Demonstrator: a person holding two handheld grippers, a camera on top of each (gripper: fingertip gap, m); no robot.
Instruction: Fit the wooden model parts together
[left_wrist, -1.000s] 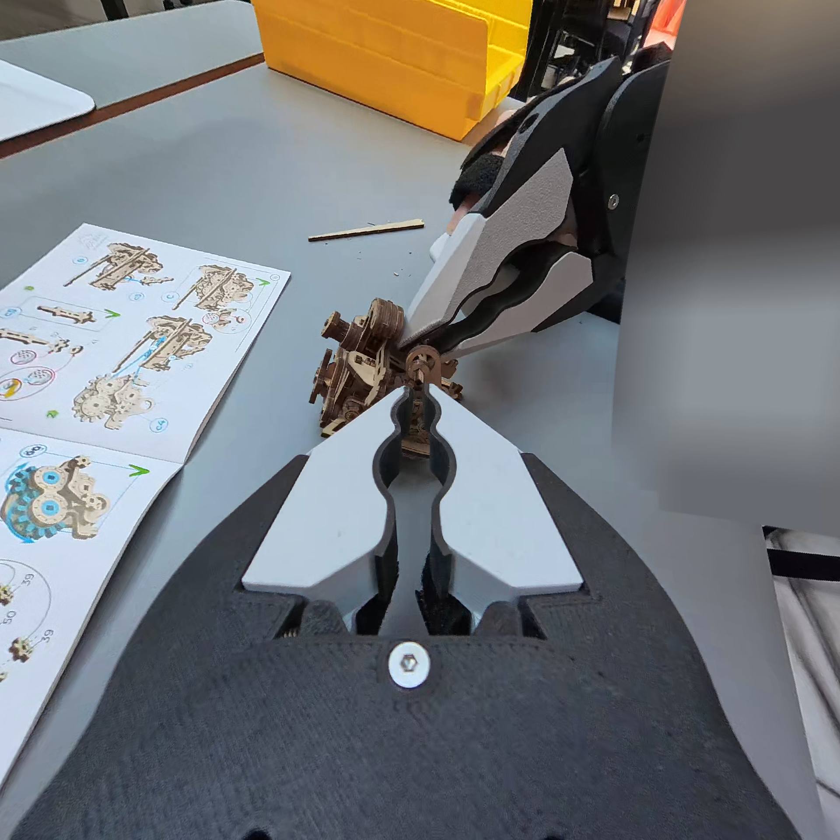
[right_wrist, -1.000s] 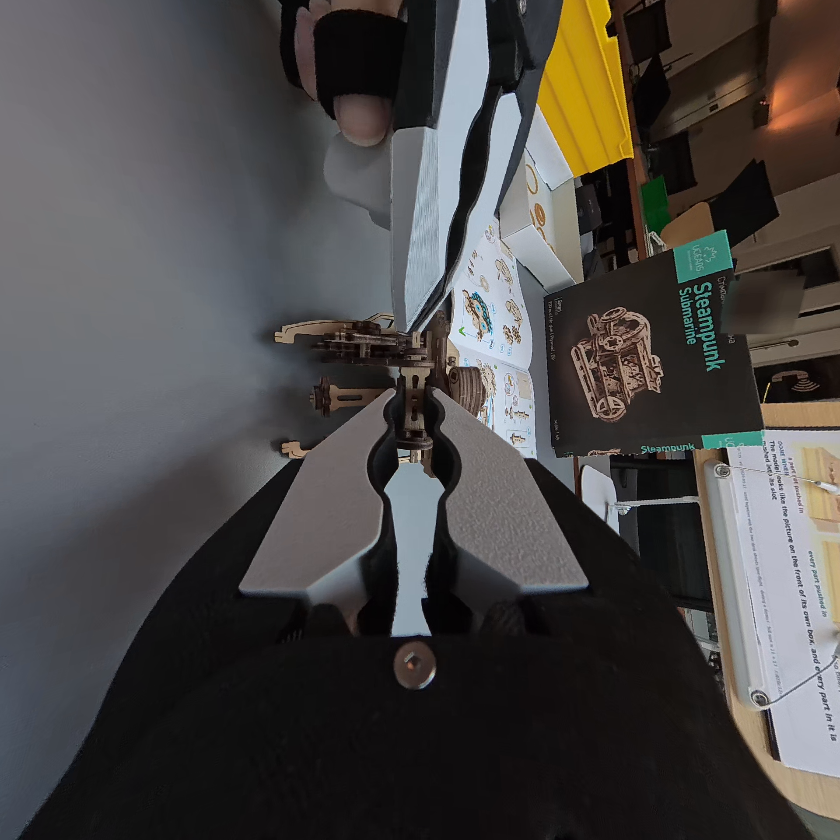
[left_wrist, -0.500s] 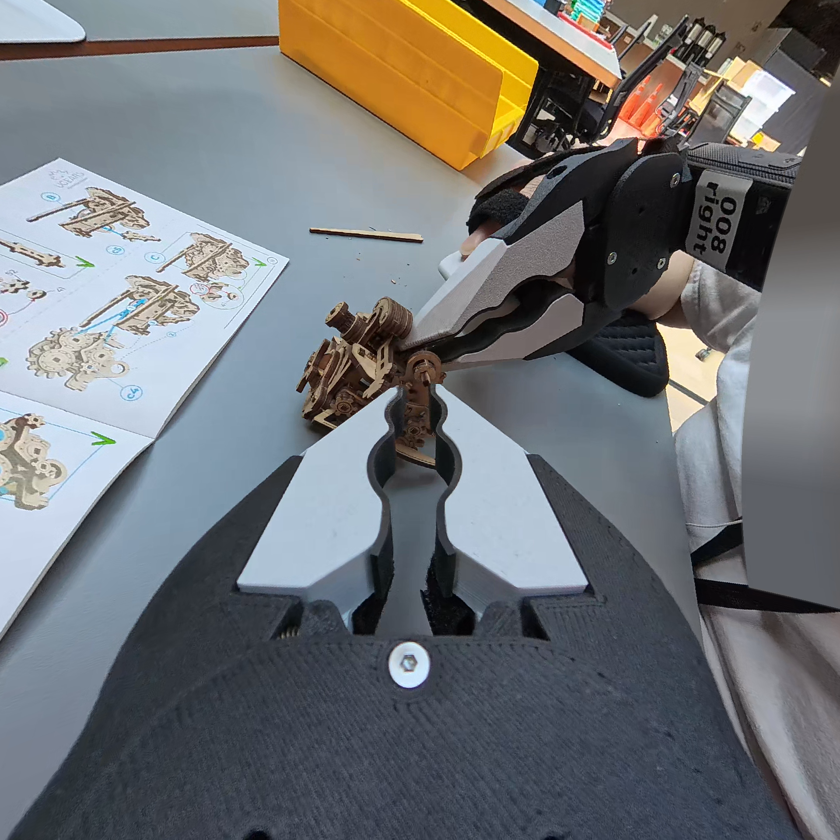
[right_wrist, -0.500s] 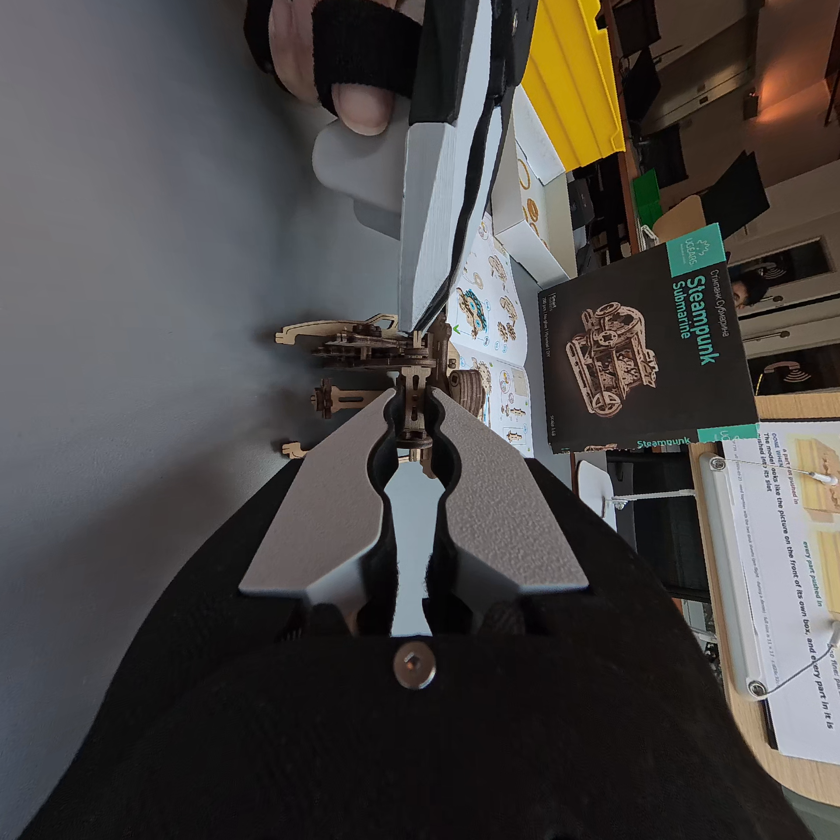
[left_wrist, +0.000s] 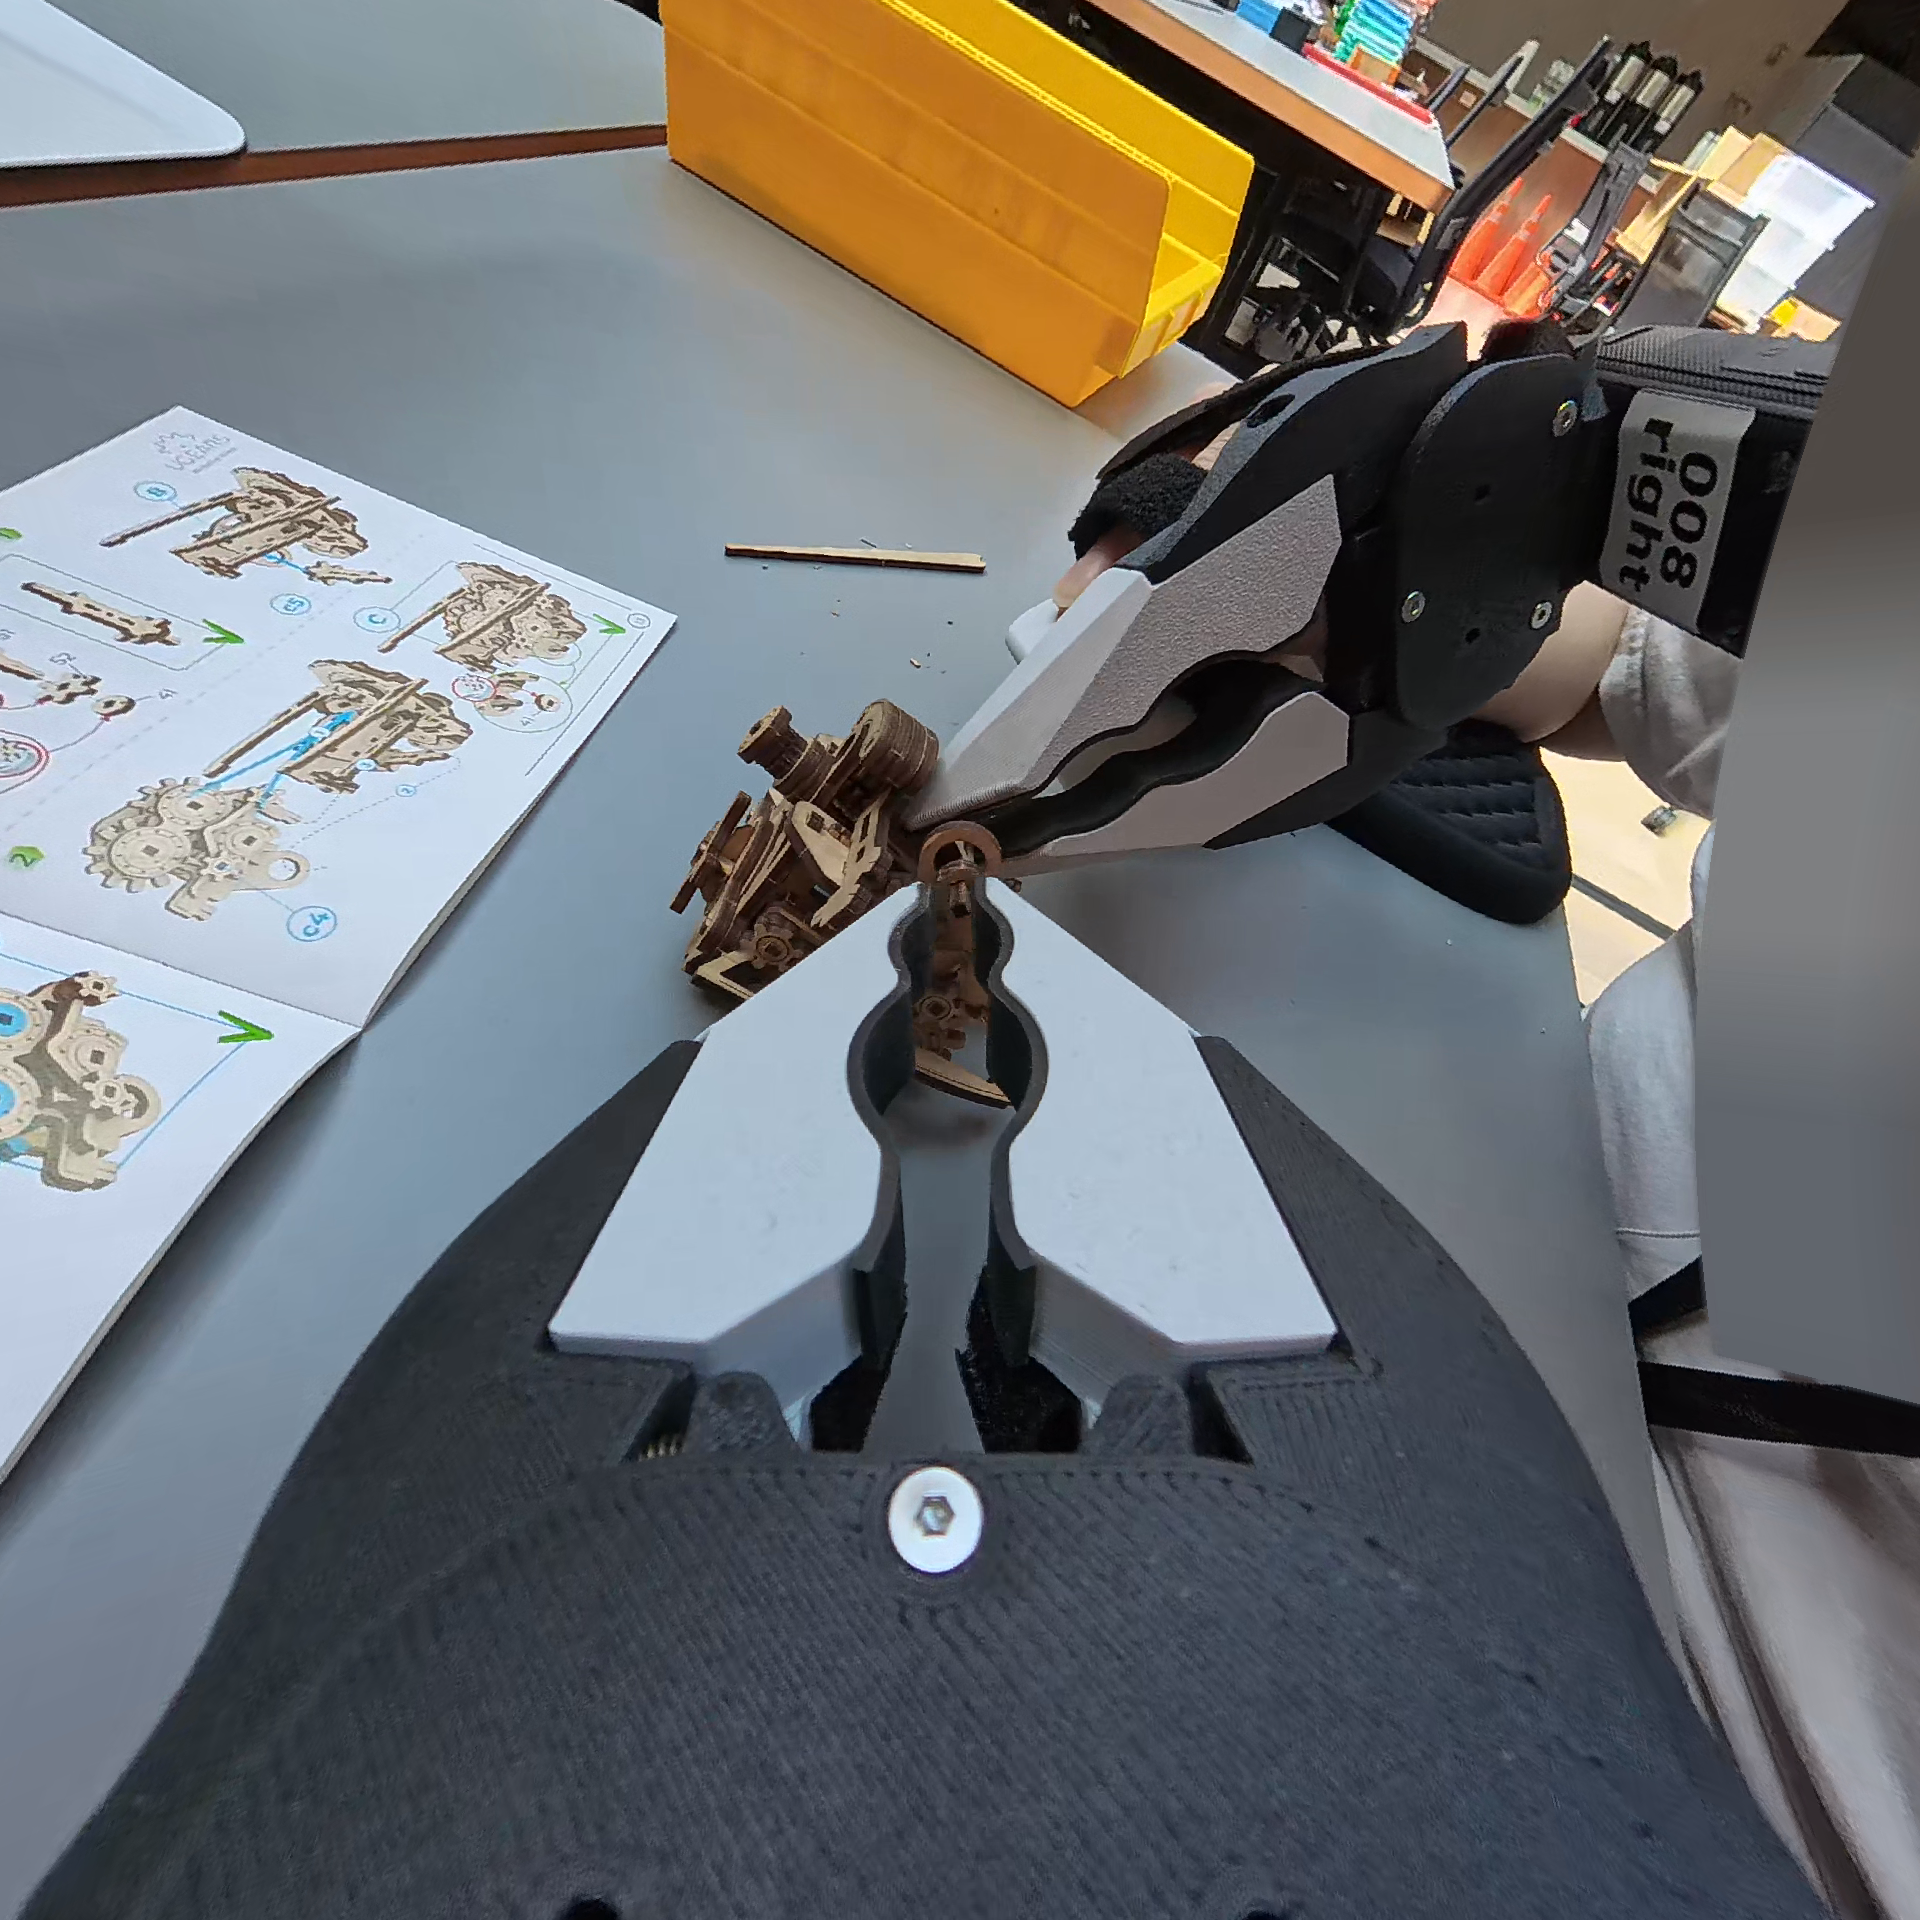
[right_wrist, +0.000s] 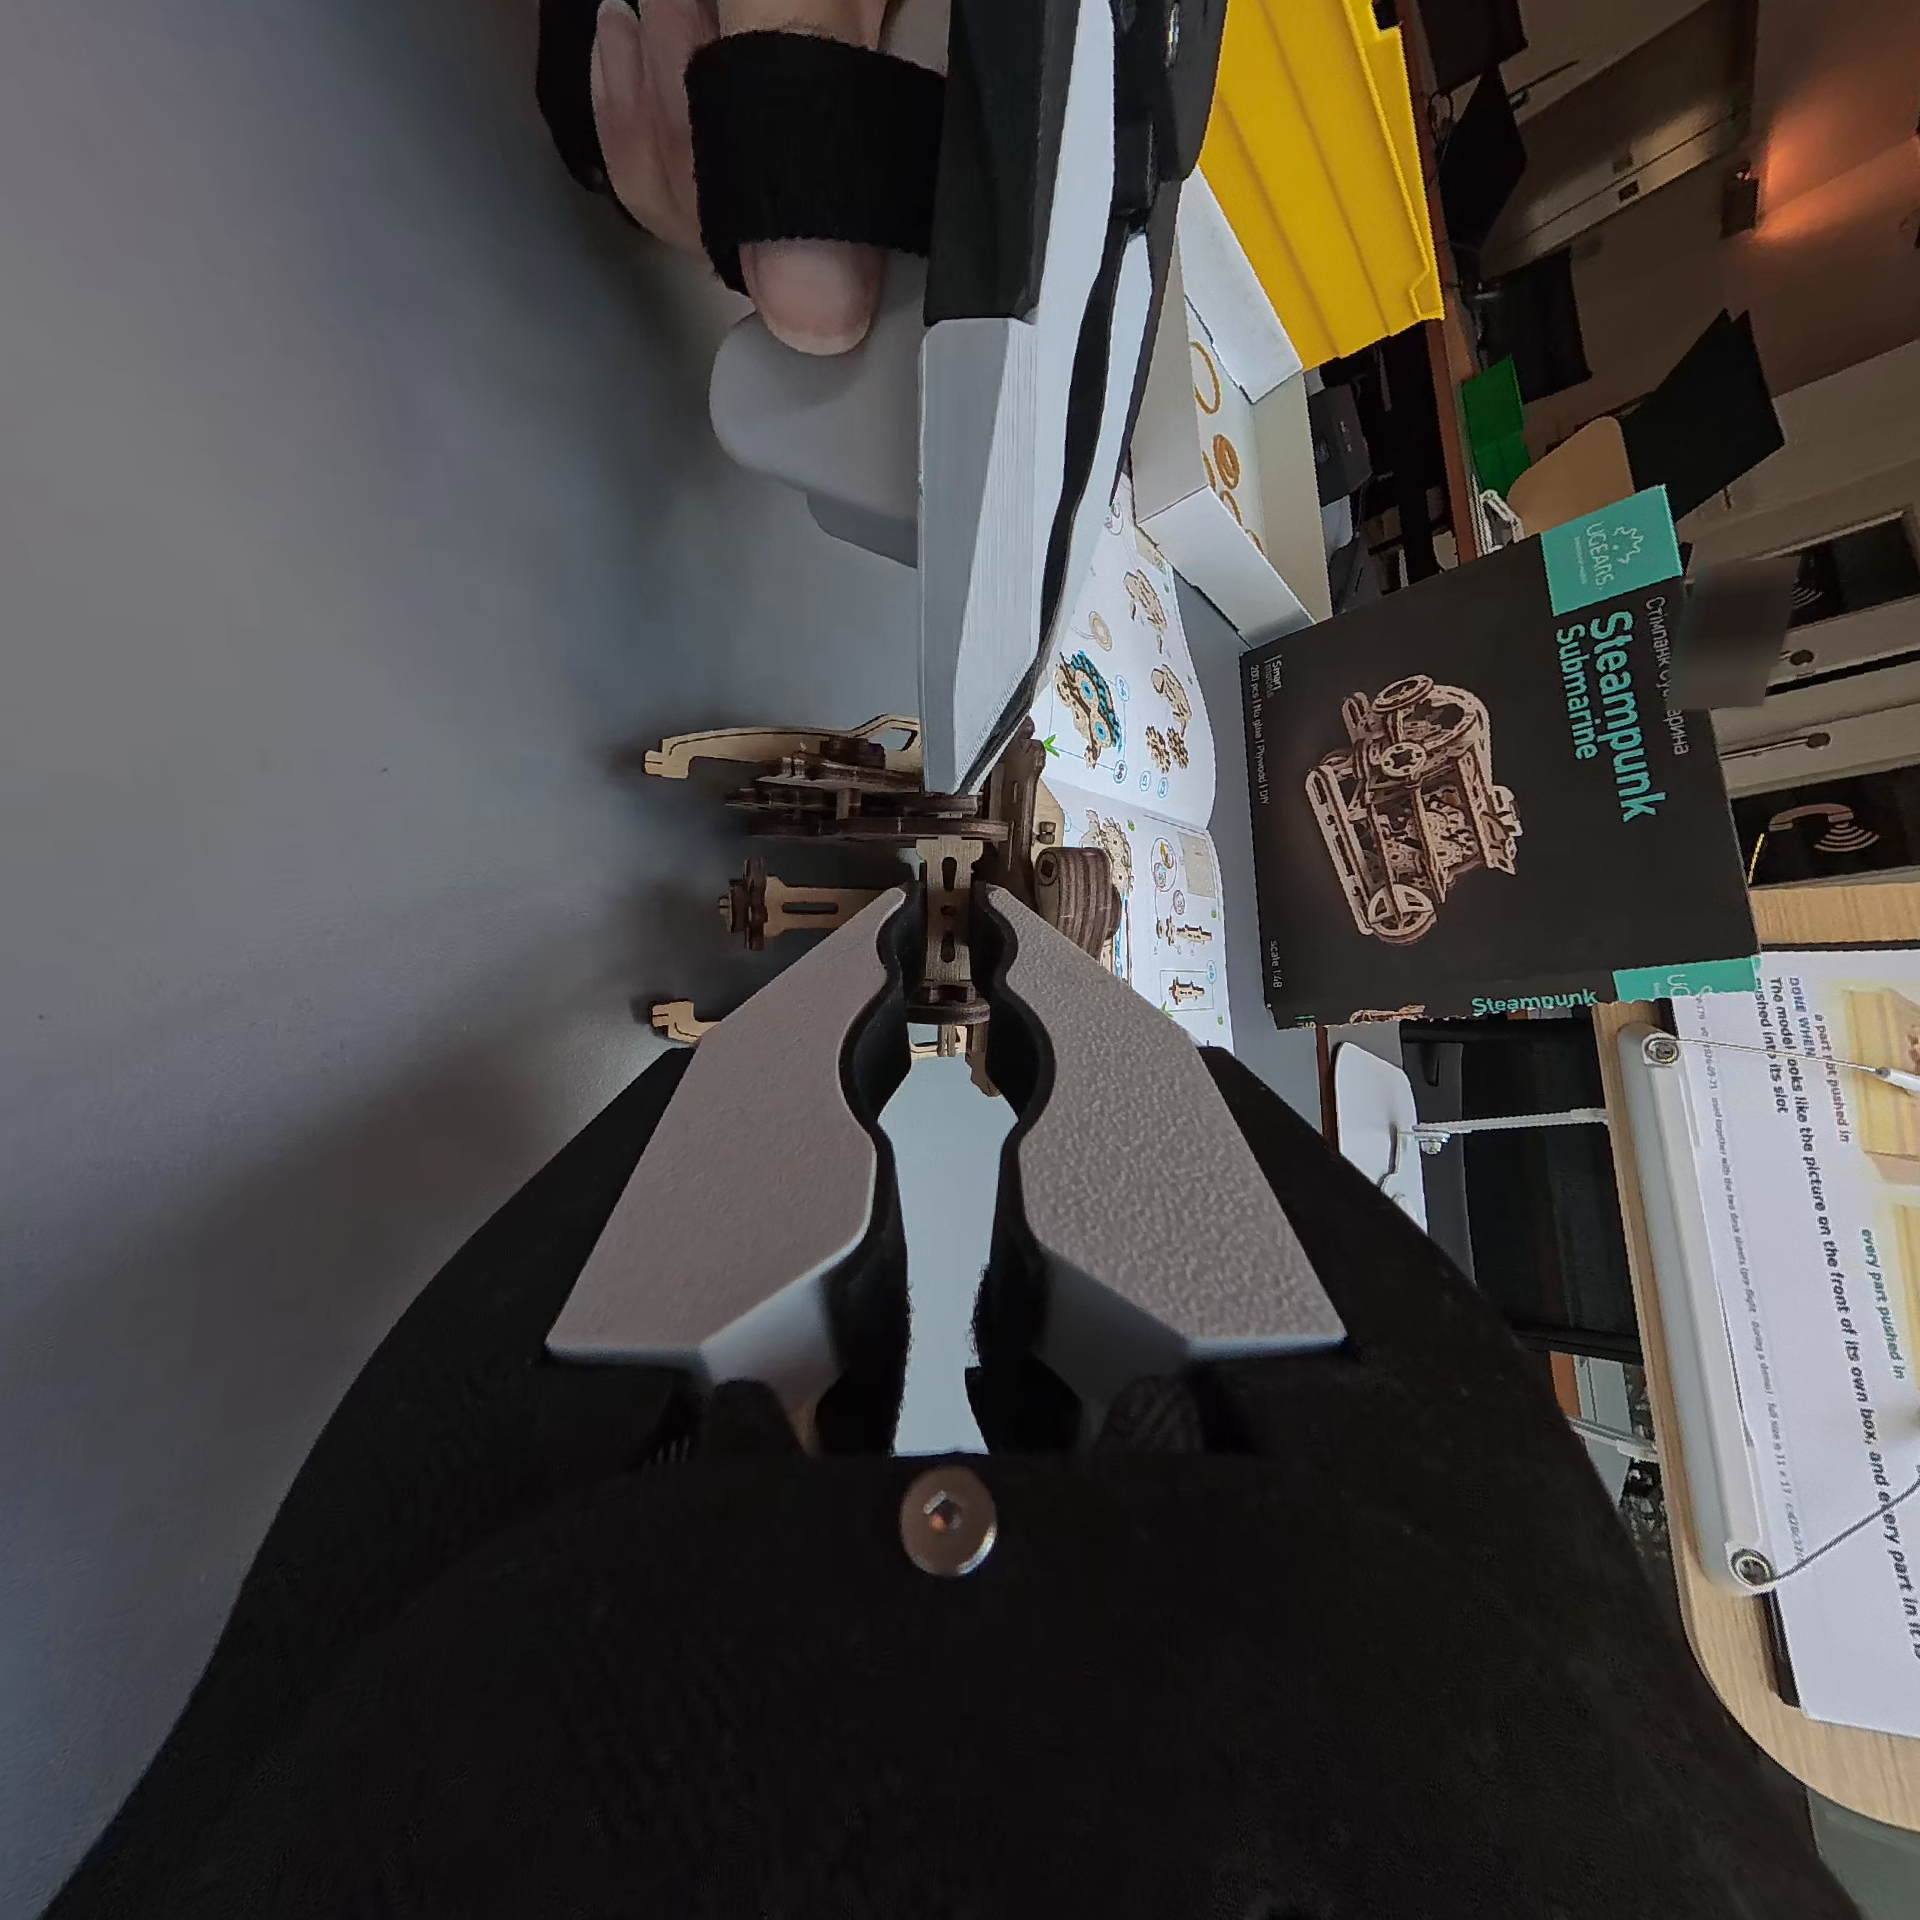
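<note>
Only rt view: black box; both hand-held grippers clamping wooden model.

Grey table carried wooden model; instruction booklet left of it, wood strip and yellow bin beyond.

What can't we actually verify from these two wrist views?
- Left wrist view: where the left gripper pinches the wooden model is hidden by its own fingers.
- Left wrist view: the right gripper contact with the model is too small to resolve.
- Right wrist view: the joint is covered by the right gripper and the left gripper.
- Both views: whether parts are fully seated cannot be told.
- Left wrist view: the booklet is cut by the left edge.
</note>
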